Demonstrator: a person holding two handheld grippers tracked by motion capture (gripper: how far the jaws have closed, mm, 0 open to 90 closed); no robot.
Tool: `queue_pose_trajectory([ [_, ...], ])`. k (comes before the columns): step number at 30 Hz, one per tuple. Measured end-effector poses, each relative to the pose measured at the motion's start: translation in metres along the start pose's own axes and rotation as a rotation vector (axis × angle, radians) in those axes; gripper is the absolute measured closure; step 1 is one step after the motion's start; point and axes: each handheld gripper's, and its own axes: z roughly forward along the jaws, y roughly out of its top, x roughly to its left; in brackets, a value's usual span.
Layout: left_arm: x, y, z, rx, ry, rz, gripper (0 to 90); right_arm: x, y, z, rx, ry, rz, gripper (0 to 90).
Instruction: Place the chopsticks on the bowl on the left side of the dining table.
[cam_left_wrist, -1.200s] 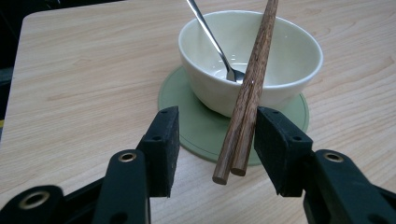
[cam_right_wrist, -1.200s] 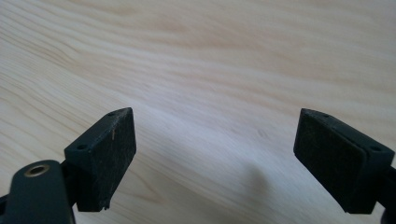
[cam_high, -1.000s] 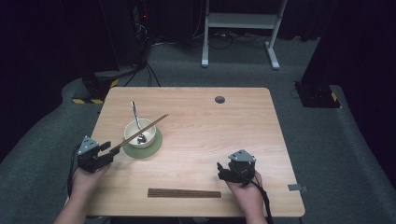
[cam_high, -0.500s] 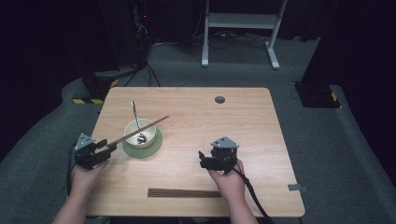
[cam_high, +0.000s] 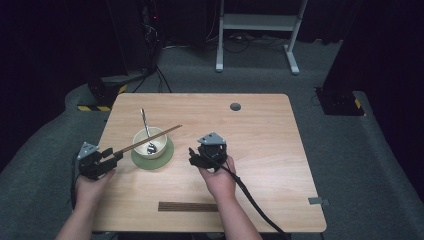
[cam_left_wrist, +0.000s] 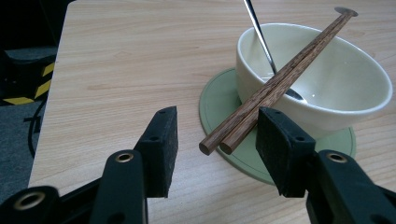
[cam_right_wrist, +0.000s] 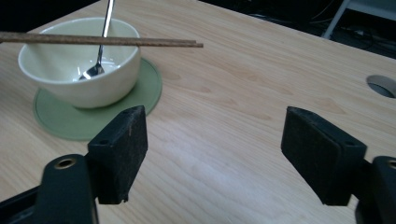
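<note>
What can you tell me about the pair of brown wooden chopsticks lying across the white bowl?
The pair of brown wooden chopsticks has two slim, dark-grained sticks lying side by side. They rest tilted across the rim of the cream white bowl, far tips jutting past it, near ends hanging low over the green round coaster. Those ends sit between the left gripper's open black pads, close to one pad; whether it touches them is unclear. A metal spoon stands in the bowl beside them.

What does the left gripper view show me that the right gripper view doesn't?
Left gripper view: the chopsticks' near ends between the left gripper's open jaws, close beside one pad, and a yellow-black striped block beyond the table. Right gripper view: the chopsticks' far tips past the bowl's rim, and the round hole in the table. Both: the cream bowl, the spoon in it and the green coaster beneath.
</note>
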Motion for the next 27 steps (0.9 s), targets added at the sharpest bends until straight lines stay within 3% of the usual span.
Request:
queue_pose_trajectory([
  [9,0.000,0.000,0.005,0.001,0.016,-0.011,52.2,0.016,0.018,0.042,0.009,-0.016,-0.002,33.8],
  [15,0.000,0.001,0.007,-0.005,0.042,-0.020,53.2,0.017,0.022,0.067,0.023,-0.030,-0.009,38.1],
  [27,0.004,0.001,0.007,-0.021,0.069,-0.056,52.9,0.017,0.033,0.102,0.019,0.014,0.003,40.3],
])
